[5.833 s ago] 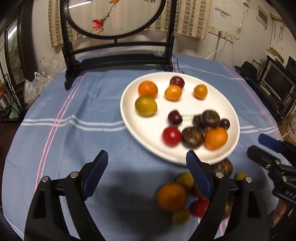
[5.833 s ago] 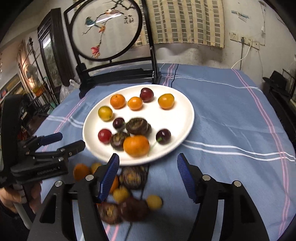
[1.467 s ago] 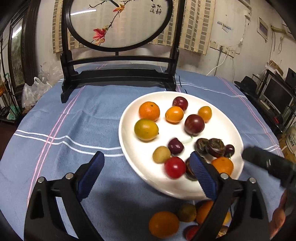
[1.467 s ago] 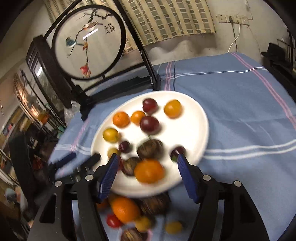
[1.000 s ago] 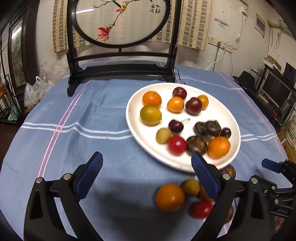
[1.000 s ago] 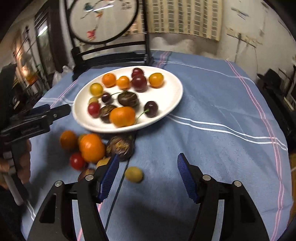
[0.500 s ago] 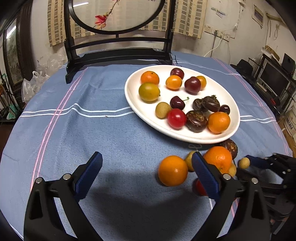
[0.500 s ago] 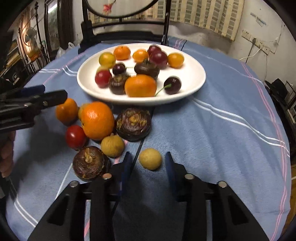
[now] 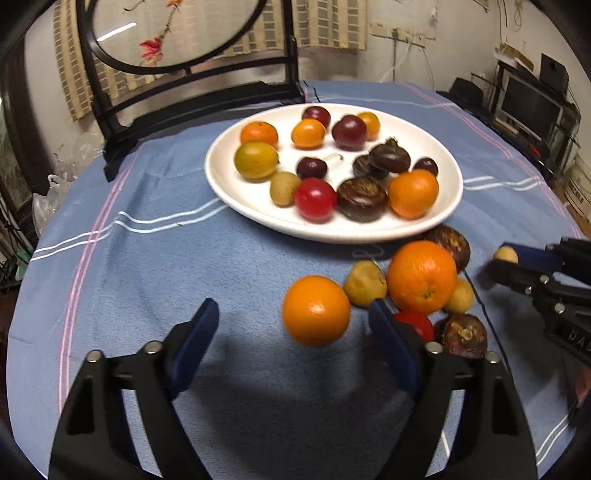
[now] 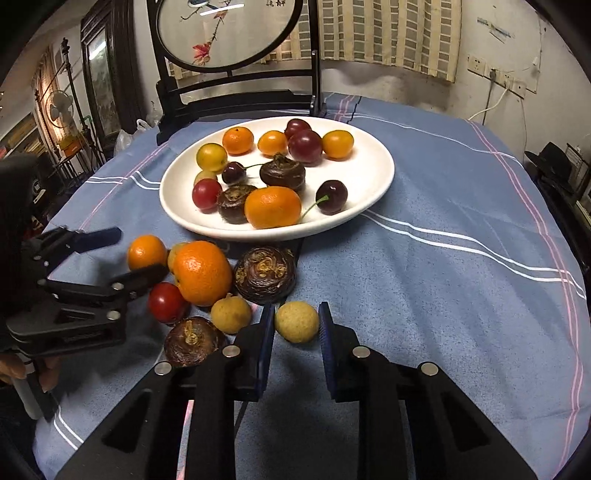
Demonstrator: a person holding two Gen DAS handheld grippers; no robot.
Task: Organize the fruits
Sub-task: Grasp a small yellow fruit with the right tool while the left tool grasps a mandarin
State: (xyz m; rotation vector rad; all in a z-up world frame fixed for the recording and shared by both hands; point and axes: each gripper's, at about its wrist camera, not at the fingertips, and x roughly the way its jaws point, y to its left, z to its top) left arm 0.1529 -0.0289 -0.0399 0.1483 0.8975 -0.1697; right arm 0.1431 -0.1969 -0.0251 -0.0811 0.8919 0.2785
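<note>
A white plate (image 9: 448, 206) (image 10: 373, 177) holds several fruits. Loose fruits lie on the blue cloth in front of it. My right gripper (image 10: 296, 322) is shut on a small yellow longan (image 10: 296, 321), which also shows in the left wrist view (image 9: 505, 254). My left gripper (image 9: 295, 332) is open around a small orange (image 9: 316, 311) that rests on the cloth. Beside it lie a big orange (image 9: 422, 276) (image 10: 202, 272), a red tomato (image 10: 167, 302), two dark water chestnuts (image 10: 265, 274) (image 10: 192, 340) and more longans (image 10: 231, 313).
A black-framed round screen (image 9: 184, 33) (image 10: 229, 29) stands at the back of the round table. Shelves and a monitor (image 9: 528, 99) stand at the right, furniture and a fan (image 10: 59, 107) at the left.
My right gripper has closed on the longan and lifted slightly. My left gripper has moved forward and right, so the small orange now sits between its open fingers.
</note>
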